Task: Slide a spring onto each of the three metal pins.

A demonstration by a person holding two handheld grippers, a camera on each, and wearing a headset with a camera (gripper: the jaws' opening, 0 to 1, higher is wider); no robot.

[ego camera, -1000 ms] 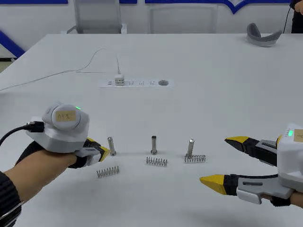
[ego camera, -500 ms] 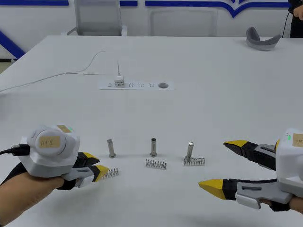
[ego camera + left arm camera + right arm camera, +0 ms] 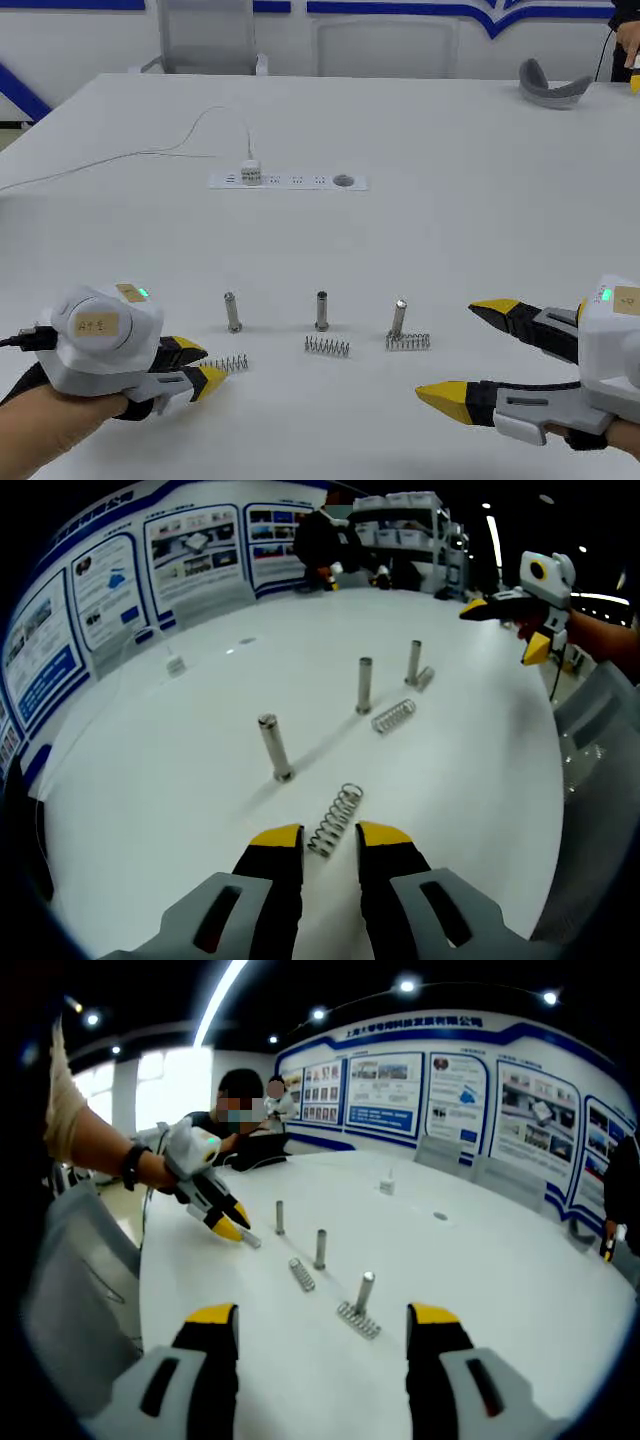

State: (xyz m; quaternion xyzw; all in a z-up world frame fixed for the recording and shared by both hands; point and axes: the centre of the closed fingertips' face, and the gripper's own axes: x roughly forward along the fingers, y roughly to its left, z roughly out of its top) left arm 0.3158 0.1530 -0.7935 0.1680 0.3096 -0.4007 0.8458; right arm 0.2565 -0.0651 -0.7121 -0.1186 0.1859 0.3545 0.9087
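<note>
Right off the tips of the left tool (image 3: 328,835), jaws a little apart, the leftmost spring (image 3: 335,820) lies flat on the worktop (image 3: 150,780), running lengthwise straight away, near end between the tips, its pin (image 3: 273,748) just beside, while the right tool (image 3: 465,350) gapes wide, well apart.

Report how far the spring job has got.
Done: nothing yet. The left pin, middle pin and right pin stand bare, and the middle spring and right spring lie on the table by them. In hand: the left gripper has its open jaws either side of the left spring's near end, not closed on it. The right gripper hovers open, holding nothing. Remaining: all three springs.
</note>
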